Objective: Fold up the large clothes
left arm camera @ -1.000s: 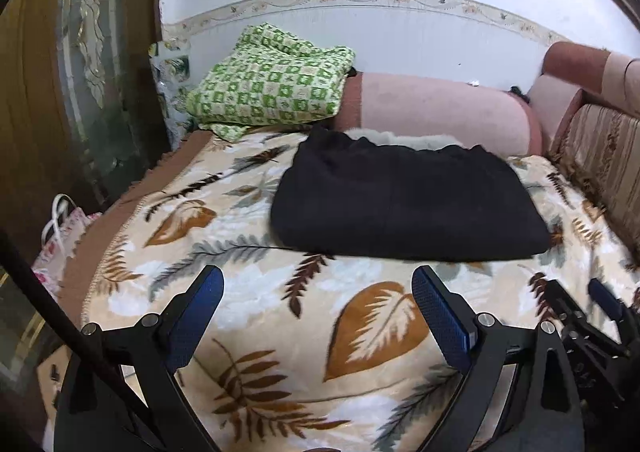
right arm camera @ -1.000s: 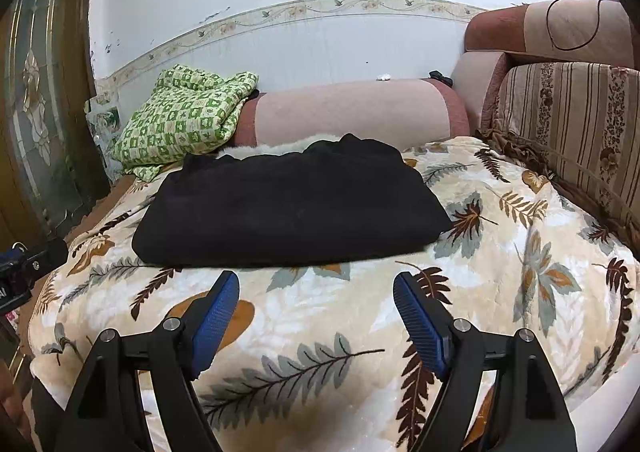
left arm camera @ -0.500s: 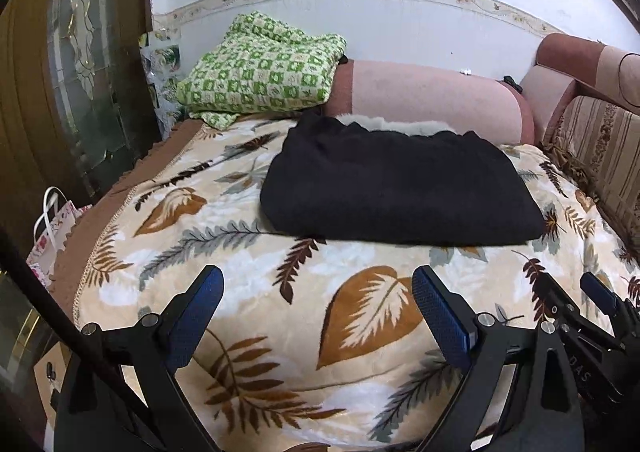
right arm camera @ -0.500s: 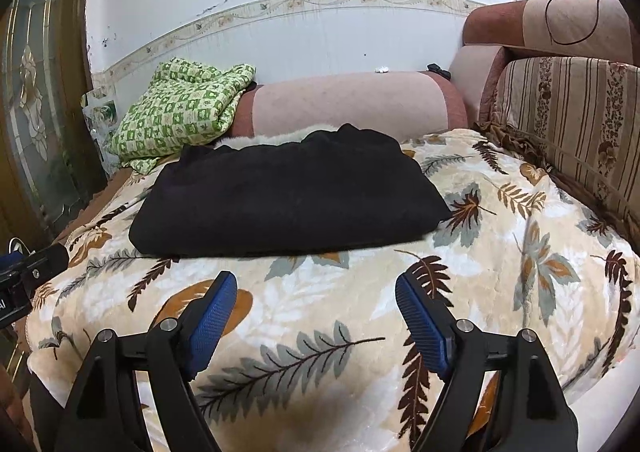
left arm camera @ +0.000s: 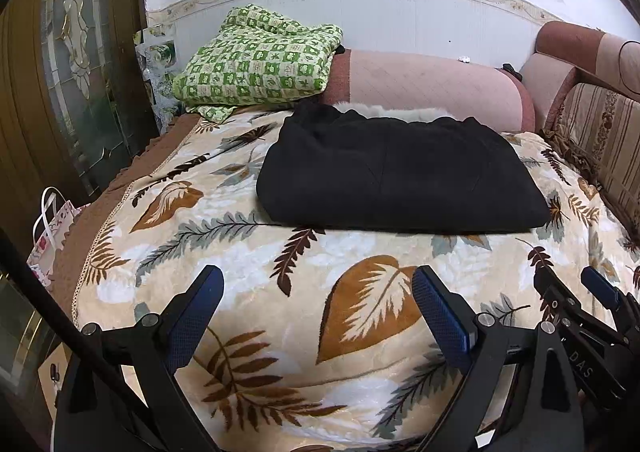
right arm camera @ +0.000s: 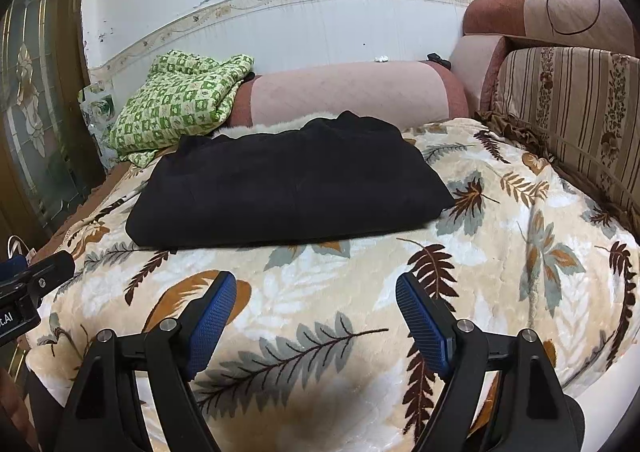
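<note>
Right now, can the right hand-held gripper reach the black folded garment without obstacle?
Probably yes. The right hand-held gripper is open, and only bare leaf-print blanket lies between it and the black folded garment.

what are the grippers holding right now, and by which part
Nothing. The left gripper and right gripper are open over the blanket; the black garment lies untouched.

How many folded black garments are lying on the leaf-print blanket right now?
1. The folded black garment lies toward the far middle of the leaf-print blanket, ahead of both open grippers; anything beneath it is hidden.
</note>
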